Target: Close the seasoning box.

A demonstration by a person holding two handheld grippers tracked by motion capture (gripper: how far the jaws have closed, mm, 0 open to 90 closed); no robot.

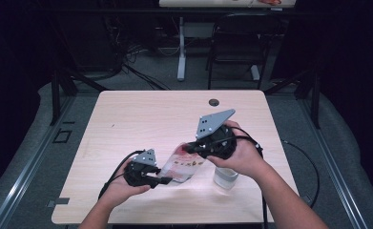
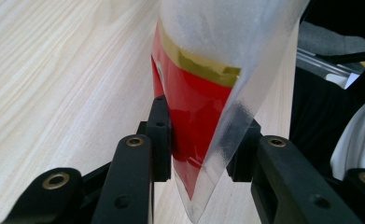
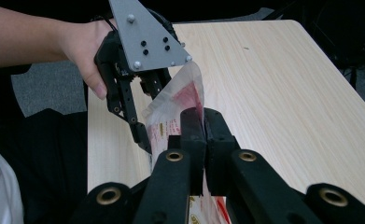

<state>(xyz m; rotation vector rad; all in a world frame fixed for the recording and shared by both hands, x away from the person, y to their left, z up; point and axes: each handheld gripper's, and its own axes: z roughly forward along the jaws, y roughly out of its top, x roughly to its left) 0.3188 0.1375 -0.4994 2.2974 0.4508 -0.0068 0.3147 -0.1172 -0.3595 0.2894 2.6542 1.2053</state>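
A clear plastic bag [image 1: 185, 166] with a red and gold packet inside hangs stretched between my two grippers, just above the front of the table. My left gripper [image 1: 164, 180] is shut on the bag's near end. In the left gripper view the bag [image 2: 203, 93] is pinched between the left gripper [image 2: 202, 149] jaws. My right gripper [image 1: 190, 148] is shut on the bag's far edge. In the right gripper view the right gripper [image 3: 203, 128] has its jaws closed on a thin fold of the bag [image 3: 180, 100], and the left gripper [image 3: 145, 116] holds it from the other side.
A small clear container [image 1: 225, 177] stands on the wooden table [image 1: 141, 119] under my right wrist, near the front right. A cable hole [image 1: 214, 102] sits at the table's far edge. A black chair [image 1: 241, 43] and a desk leg stand beyond the table.
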